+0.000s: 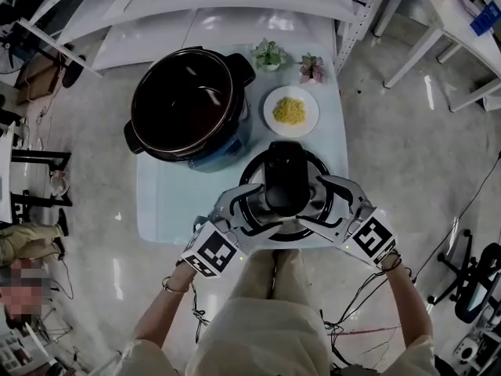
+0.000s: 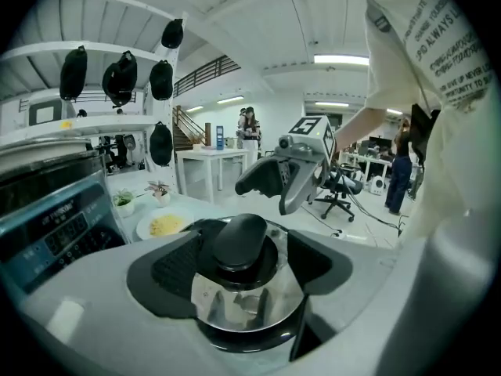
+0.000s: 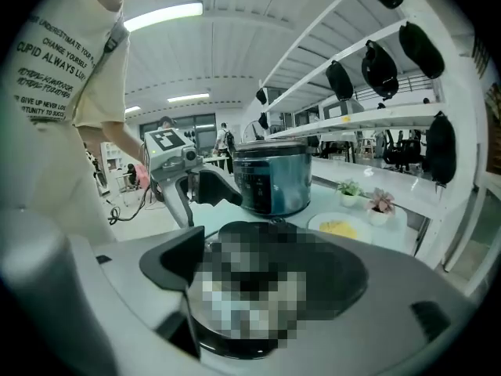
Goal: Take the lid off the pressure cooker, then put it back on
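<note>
Pressure-cooker lid (image 1: pixel 286 180) — round, polished steel with a bulky black handle across its middle — lies flat on the near edge of the table, well apart from its pot. The dark, open-topped cooker body (image 1: pixel 188 104) stands at the far left of the same surface, so the removal half of the job looks done and the return trip is yet to come.

The left gripper (image 1: pixel 249 210) and right gripper (image 1: pixel 322 204) flank the lid from opposite sides, each angled down and inward. Both have their jaws spread wide, with the handle and steel dome sitting in the gap. The pads stand close beside the lid but show no clear pinch. A lid this broad and heavy-looking is probably best shared by two tools held symmetrically, which would keep it level on the way back.

The pale blue tabletop (image 1: pixel 168 202) is small and crowded. A white plate of yellow food (image 1: pixel 291 111) sits just beyond the lid, and two little potted plants (image 1: pixel 268 55) stand at the far edge — all things to clear when the lid swings across to the left.

Around it lie a grey workshop floor, white benches and, at the right, a black office chair (image 1: pixel 477 280).
</note>
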